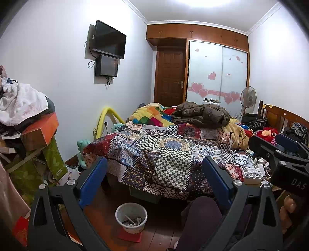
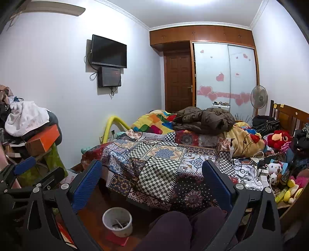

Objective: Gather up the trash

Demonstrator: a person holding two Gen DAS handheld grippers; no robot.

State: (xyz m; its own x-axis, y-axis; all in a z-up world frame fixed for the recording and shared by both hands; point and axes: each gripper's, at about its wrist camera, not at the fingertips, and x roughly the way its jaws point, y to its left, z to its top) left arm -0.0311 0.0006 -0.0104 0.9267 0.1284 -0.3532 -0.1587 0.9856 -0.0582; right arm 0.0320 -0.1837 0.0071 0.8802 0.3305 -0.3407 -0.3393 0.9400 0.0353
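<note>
Trash bin (image 1: 131, 218) on floor, below open left gripper (image 1: 154, 181)

Bed (image 1: 164, 152): patchwork cover, brown coat (image 1: 202, 114) on top, cables (image 2: 245, 166) and toys (image 2: 278, 139) along right side. Floor (image 1: 158, 227): bin (image 1: 131, 217) on red mat (image 1: 129, 236).

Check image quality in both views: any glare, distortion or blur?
Left wrist view: ceiling light blown out to white, strong fisheye bending of walls, dark corner vignetting, bed reasonably sharp. Right wrist view: same ceiling glare and barrel distortion, bin slightly soft, no motion blur evident.
</note>
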